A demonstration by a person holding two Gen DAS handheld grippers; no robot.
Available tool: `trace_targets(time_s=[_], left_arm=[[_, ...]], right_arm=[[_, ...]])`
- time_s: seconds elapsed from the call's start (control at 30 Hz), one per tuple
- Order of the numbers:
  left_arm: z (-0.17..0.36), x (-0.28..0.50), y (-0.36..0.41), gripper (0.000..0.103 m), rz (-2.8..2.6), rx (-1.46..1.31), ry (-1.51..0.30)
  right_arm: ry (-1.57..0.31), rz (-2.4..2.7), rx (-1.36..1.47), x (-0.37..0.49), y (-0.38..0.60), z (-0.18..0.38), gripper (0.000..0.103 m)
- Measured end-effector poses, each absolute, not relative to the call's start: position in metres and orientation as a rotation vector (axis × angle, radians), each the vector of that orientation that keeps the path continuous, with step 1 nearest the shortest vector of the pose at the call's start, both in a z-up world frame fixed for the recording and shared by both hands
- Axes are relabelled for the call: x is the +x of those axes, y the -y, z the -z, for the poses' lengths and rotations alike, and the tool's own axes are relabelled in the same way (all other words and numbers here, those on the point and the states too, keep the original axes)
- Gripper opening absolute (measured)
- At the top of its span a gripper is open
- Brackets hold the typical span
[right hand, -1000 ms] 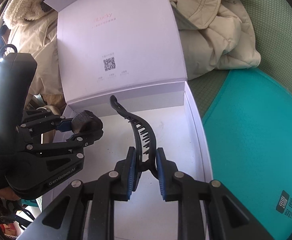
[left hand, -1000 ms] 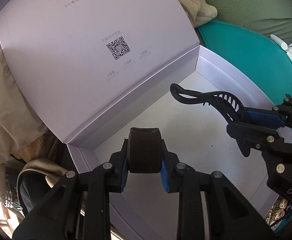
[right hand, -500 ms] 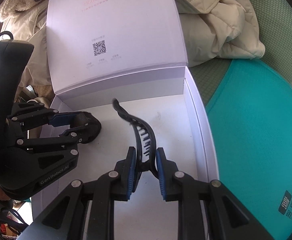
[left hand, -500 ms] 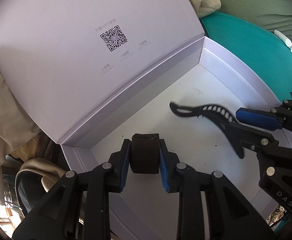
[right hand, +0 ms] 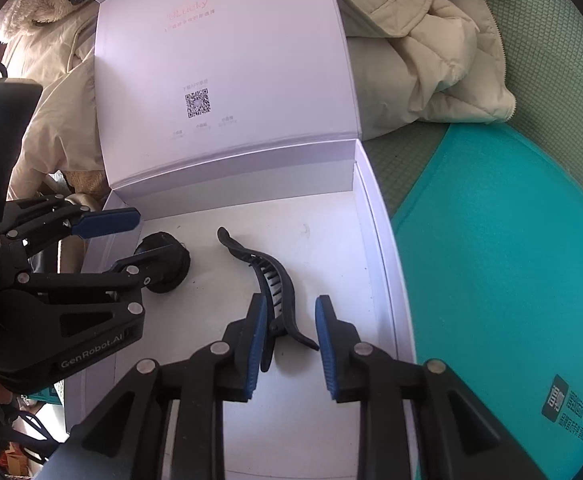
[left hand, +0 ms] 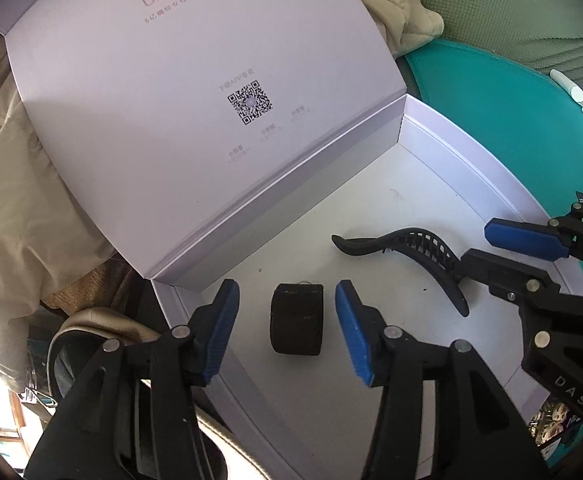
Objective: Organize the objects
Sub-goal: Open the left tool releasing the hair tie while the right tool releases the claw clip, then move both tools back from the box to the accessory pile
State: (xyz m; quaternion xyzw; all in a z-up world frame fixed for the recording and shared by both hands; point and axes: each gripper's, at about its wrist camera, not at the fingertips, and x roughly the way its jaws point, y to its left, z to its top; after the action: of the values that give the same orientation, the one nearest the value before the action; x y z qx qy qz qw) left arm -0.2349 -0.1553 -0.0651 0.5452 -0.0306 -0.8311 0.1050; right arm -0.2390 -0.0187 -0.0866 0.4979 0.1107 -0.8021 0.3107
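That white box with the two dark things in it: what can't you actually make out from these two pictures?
- Box: its near edge is hidden by the left gripper in the left view and by the right gripper in the right view.
- Small lid print beside the QR code: too small to read in either view.
- Black roll: partly behind a left finger in the right view.
- Hair clip: its rear end is behind a right finger in the left view.
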Motion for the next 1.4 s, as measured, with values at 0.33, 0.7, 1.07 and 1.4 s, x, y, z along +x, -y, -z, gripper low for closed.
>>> trace_targets(time_s=[0.33, 0.7, 1.07, 1.4], left_arm=[[0.03, -0.215, 0.144, 0.053, 2.487, 1.518, 0.098], [-0.006, -0.194, 0.145, 0.054, 2.547, 1.424, 0.082], [-0.042, -0.163, 0.114, 0.054, 2.62, 1.353, 0.076], [-0.06, -0.135, 0.081, 0.054, 2.689, 1.318, 0.065]], right_arm=[[-0.273, 2.161, 1.255, -0.224, 0.0, 0.06, 0.039], [-0.274, 2.222, 1.175, -0.198, -0.021, 0.019, 0.039], [-0.258, 2.293, 1.111, -0.167, -0.055, -0.012, 0.039], [-0.245, 2.357, 1.083, -0.135, -0.091, -0.028, 0.039]])
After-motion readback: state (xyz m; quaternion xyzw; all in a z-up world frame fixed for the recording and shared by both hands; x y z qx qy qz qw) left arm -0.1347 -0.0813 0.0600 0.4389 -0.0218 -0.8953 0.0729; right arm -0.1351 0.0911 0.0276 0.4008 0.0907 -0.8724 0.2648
